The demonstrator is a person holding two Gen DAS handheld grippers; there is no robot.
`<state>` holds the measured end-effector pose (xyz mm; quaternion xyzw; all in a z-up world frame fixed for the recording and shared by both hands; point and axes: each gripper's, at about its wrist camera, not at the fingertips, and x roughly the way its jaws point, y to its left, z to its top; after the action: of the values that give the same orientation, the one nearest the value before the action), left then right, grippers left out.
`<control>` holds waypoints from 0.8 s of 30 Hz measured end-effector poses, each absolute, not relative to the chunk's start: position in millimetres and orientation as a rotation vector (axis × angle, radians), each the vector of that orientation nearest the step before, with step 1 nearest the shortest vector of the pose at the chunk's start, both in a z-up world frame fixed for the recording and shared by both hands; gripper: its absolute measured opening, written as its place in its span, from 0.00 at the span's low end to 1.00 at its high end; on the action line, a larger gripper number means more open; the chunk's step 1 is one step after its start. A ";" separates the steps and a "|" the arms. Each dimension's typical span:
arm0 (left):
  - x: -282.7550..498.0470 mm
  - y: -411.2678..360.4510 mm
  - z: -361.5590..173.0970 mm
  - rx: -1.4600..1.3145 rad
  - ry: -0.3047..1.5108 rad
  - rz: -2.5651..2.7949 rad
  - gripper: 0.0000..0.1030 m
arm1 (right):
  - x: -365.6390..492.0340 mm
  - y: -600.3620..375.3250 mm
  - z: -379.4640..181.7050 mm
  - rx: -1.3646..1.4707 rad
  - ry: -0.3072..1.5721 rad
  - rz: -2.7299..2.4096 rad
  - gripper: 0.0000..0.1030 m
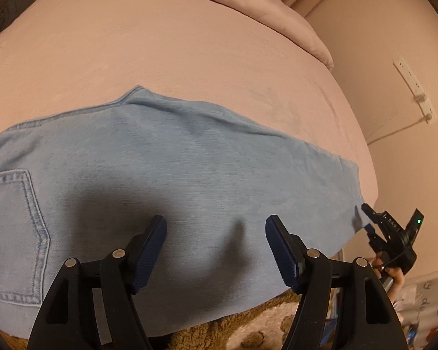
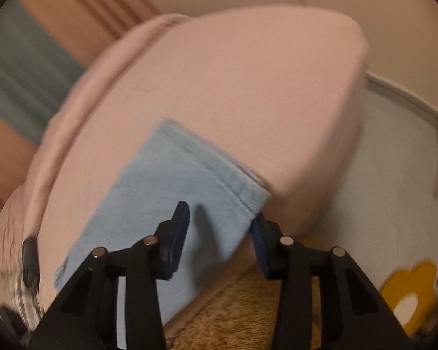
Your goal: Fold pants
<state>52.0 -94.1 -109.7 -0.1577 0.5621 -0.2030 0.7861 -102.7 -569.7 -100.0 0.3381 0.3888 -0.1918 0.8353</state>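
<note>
Light blue denim pants (image 1: 166,180) lie flat across a pink bed (image 1: 160,46), back pocket (image 1: 11,233) at the left, leg hem at the right near the bed's edge. My left gripper (image 1: 216,248) is open and hovers just above the middle of the pants, holding nothing. My right gripper (image 2: 222,227) is open around the hem end of the pants (image 2: 172,192), one finger above the cloth and one finger (image 2: 260,242) at the hem corner. It also shows in the left wrist view (image 1: 370,221) at the hem's edge.
A pink pillow or folded cover (image 1: 248,8) lies at the far side of the bed. A brown fuzzy rug (image 2: 239,315) and pale floor (image 2: 379,218) lie below the bed's near edge. A wall with a power strip (image 1: 411,87) stands at the right.
</note>
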 end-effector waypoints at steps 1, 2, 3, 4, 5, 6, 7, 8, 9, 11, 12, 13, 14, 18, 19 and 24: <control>51.6 -91.6 -110.4 -0.344 1.213 -0.435 0.68 | -98.6 -567.8 -99.2 0.691 0.830 -0.401 0.42; 51.9 -90.6 -111.3 -0.347 1.215 -0.430 0.68 | -93.5 -566.4 -101.2 0.671 0.860 -0.420 0.42; 51.6 -89.5 -112.0 -0.350 1.218 -0.422 0.68 | -91.3 -567.6 -105.3 0.674 0.882 -0.443 0.42; 51.5 -88.3 -111.5 -0.353 1.217 -0.420 0.68 | -90.7 -570.4 -111.7 0.706 0.885 -0.453 0.42; 50.7 -87.1 -110.7 -0.355 1.214 -0.420 0.68 | -91.1 -572.7 -115.4 0.732 0.877 -0.446 0.44; 49.6 -85.6 -109.7 -0.353 1.211 -0.417 0.68 | -90.6 -574.3 -116.4 0.751 0.864 -0.439 0.44; 48.7 -84.2 -109.1 -0.352 1.208 -0.414 0.68 | -90.5 -575.0 -115.8 0.755 0.855 -0.435 0.44; 47.8 -82.5 -108.9 -0.350 1.205 -0.411 0.68 | -88.6 -574.1 -114.5 0.742 0.856 -0.434 0.44; 46.9 -80.4 -108.7 -0.350 1.204 -0.403 0.68 | -85.6 -572.8 -113.8 0.725 0.862 -0.436 0.44; 46.1 -77.4 -108.7 -0.363 1.199 -0.390 0.68 | -81.2 -568.6 -112.1 0.692 0.868 -0.453 0.33; 45.3 -74.8 -108.3 -0.377 1.193 -0.386 0.68 | -78.3 -568.6 -109.2 0.680 0.866 -0.460 0.14; 44.7 -71.2 -108.4 -0.389 1.188 -0.384 0.68 | -77.5 -565.8 -104.5 0.686 0.848 -0.438 0.14; 44.3 -68.2 -108.3 -0.400 1.183 -0.382 0.68 | -77.3 -570.2 -98.9 0.699 0.835 -0.425 0.14; 43.6 -52.1 -109.9 -0.430 1.172 -0.355 0.68 | -73.9 -546.7 -60.5 0.649 0.757 -0.323 0.14; 43.7 -48.3 -110.2 -0.442 1.170 -0.349 0.68 | -70.3 -530.3 -45.6 0.609 0.736 -0.275 0.14; 41.8 -28.1 -111.7 -0.510 1.152 -0.333 0.68 | -58.5 -437.5 -13.5 0.433 0.723 -0.002 0.14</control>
<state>41.8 -28.1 -111.7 -0.2372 0.5362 -0.1550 0.7951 -58.5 -437.5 -13.5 0.2102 0.3510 -0.0008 0.9125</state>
